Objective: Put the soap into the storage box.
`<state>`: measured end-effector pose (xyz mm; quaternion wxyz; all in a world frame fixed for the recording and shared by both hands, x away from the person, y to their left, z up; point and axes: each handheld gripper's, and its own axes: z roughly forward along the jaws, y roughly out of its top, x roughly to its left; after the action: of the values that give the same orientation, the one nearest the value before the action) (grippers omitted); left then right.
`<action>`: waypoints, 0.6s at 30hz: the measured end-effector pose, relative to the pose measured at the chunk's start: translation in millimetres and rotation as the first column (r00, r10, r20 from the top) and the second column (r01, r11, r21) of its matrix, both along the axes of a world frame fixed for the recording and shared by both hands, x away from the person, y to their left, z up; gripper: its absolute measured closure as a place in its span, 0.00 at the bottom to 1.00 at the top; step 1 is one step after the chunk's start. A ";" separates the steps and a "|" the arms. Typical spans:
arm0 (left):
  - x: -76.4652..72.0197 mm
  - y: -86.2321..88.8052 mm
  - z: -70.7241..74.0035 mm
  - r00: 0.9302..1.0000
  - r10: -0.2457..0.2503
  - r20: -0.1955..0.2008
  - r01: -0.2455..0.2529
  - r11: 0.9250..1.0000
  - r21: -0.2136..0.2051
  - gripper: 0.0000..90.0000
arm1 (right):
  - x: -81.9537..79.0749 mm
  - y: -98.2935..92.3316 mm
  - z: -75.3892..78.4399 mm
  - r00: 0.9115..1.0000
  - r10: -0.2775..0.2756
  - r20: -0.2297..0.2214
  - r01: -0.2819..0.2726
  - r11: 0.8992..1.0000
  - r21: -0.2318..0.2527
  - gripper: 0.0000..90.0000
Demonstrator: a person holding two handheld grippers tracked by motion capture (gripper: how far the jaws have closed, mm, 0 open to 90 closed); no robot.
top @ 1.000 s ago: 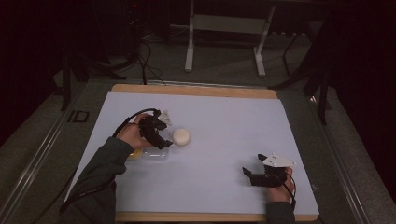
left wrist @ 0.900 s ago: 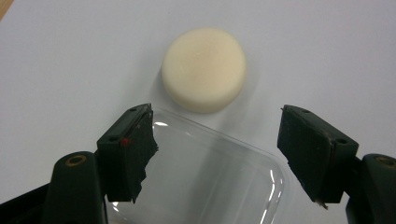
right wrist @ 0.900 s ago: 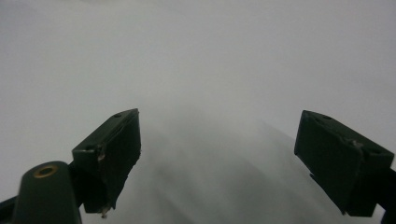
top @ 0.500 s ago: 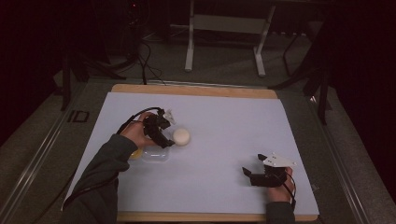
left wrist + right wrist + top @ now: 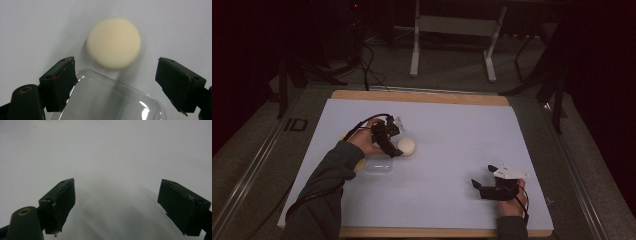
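A cream round disc (image 5: pixel 406 146) lies on the white sheet, left of centre. Just in front of it sits a clear plastic container (image 5: pixel 378 165). My left gripper (image 5: pixel 393 146) hovers beside the disc, pointing down. In the left gripper view its jaws have just been opening and now stand wide apart (image 5: pixel 116 68). The clear container (image 5: pixel 107 100) lies below and between them, untouched by the pads, and the disc (image 5: pixel 113 42) lies just beyond the tips. My right gripper (image 5: pixel 477 186) rests low at the front right, open (image 5: pixel 116 187) over bare sheet.
The white sheet (image 5: pixel 462 130) covers a wooden board whose edge shows at the back and front. Something yellowish (image 5: pixel 345 136) peeks out from under the left hand. Cables and metal stand legs (image 5: pixel 414 50) lie on the floor beyond the table.
The left hand has shifted slightly toward the far right, close to the disc. The disc, the clear container and the right gripper have stayed where they were.
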<state>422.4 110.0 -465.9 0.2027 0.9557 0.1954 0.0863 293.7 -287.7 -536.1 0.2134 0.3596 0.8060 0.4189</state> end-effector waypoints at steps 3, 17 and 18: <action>2.4 -2.8 -1.3 1.000 -0.001 -0.004 0.001 1.000 0.002 0.18 | -0.1 0.0 0.0 1.000 0.000 0.000 0.000 1.000 0.000 0.16; 16.2 -20.5 -13.5 0.999 0.020 -0.040 -0.020 1.000 -0.002 0.16 | -0.2 0.2 0.0 1.000 0.001 0.000 -0.001 1.000 -0.002 0.16; 17.1 -21.2 -14.4 0.999 0.024 -0.042 -0.024 1.000 -0.001 0.16 | -0.2 0.2 0.0 1.000 0.001 0.000 -0.001 1.000 -0.002 0.16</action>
<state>439.5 88.7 -480.3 0.1980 0.9548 0.2110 0.0685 293.5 -287.5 -536.0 0.2134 0.3590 0.8066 0.4182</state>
